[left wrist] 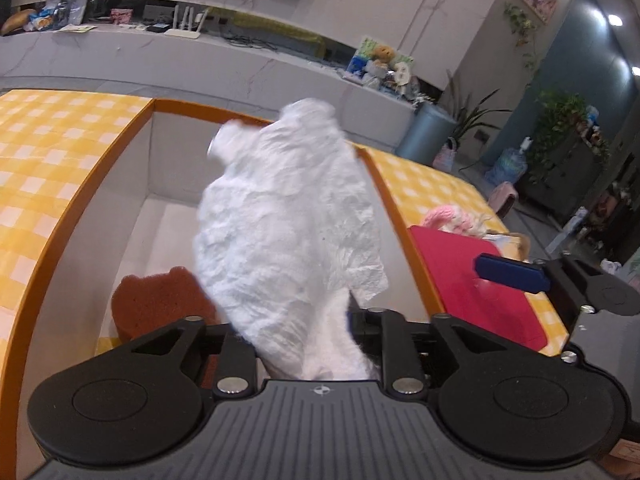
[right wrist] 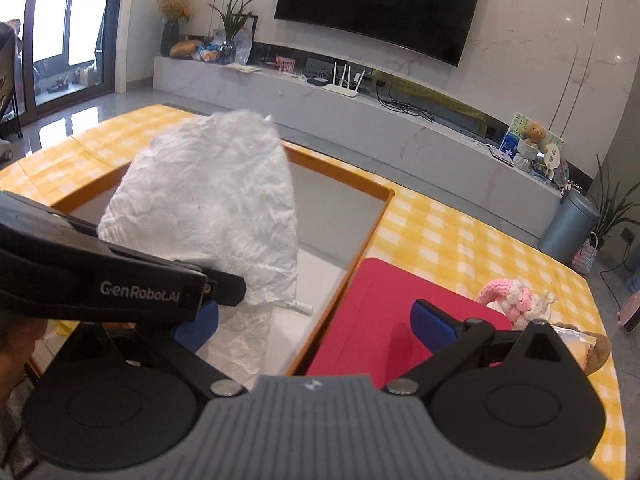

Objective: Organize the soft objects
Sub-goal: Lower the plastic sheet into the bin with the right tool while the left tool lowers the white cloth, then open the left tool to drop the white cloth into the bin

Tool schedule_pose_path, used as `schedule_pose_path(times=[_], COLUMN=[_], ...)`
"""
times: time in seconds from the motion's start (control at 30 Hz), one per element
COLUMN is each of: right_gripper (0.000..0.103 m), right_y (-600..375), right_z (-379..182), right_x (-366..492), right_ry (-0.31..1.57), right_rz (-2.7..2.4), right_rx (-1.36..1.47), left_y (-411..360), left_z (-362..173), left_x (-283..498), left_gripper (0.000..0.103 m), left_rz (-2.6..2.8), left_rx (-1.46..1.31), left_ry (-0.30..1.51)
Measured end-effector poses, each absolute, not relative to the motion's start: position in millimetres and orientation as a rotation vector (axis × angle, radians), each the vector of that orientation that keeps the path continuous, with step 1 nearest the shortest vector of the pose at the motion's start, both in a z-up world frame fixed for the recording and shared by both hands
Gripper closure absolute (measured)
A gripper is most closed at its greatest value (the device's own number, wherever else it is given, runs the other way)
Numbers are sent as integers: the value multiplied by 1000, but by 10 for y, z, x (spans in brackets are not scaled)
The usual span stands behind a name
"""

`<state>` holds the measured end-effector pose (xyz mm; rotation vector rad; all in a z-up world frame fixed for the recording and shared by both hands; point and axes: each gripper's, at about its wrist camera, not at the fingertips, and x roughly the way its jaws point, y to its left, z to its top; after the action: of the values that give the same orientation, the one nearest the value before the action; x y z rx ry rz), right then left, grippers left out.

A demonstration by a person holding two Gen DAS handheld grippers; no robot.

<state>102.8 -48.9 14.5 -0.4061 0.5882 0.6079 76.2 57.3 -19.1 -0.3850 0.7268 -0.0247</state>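
My left gripper (left wrist: 296,332) is shut on a crumpled white cloth (left wrist: 288,224) and holds it over the orange-rimmed box (left wrist: 60,216). The cloth hides its fingertips. A brown bear-shaped sponge (left wrist: 156,300) lies inside the box at the near left. In the right wrist view the same cloth (right wrist: 208,204) hangs over the box (right wrist: 340,172), with the left gripper body at the left. My right gripper (right wrist: 316,324) is open and empty, its blue fingers (right wrist: 434,322) above the box's right wall and a red mat (right wrist: 372,312). A pink knitted toy (right wrist: 512,296) lies on the table to the right.
The table has a yellow checked cloth (right wrist: 460,240). A brown fuzzy object (right wrist: 596,352) lies by the right gripper at the table edge. A TV shelf, plants and a grey bin (right wrist: 568,224) stand beyond the table.
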Motion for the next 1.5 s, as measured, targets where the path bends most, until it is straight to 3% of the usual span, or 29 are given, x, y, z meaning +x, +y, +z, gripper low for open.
schedule_pose_path(times=[0.07,0.2,0.37,0.73,1.27,1.5], right_gripper=[3,3,3,3,3,3], right_y=[-497,-546,-584,-684,-813,-976], right_z=[144,161,206,439,686,758], right_x=[1057,1111,1100,983,756,729], right_ry=[588,602,593,555,467,462], right_rz=[589,569,558,577,516,505], right_rx=[-402,-377,-360,-296,-348,-289], left_y=[595,693,786,827,669,728], left_z=[-192,-212,-204,-38,234,174], left_x=[773,734,668,501,357,396], left_gripper=[33,15,6,5,2,0], left_rz=[34,44,33,67,51,13], left_rx=[-391,-461,-541,-515,-430,-536], left_ry=[743,767,796,643,576,555])
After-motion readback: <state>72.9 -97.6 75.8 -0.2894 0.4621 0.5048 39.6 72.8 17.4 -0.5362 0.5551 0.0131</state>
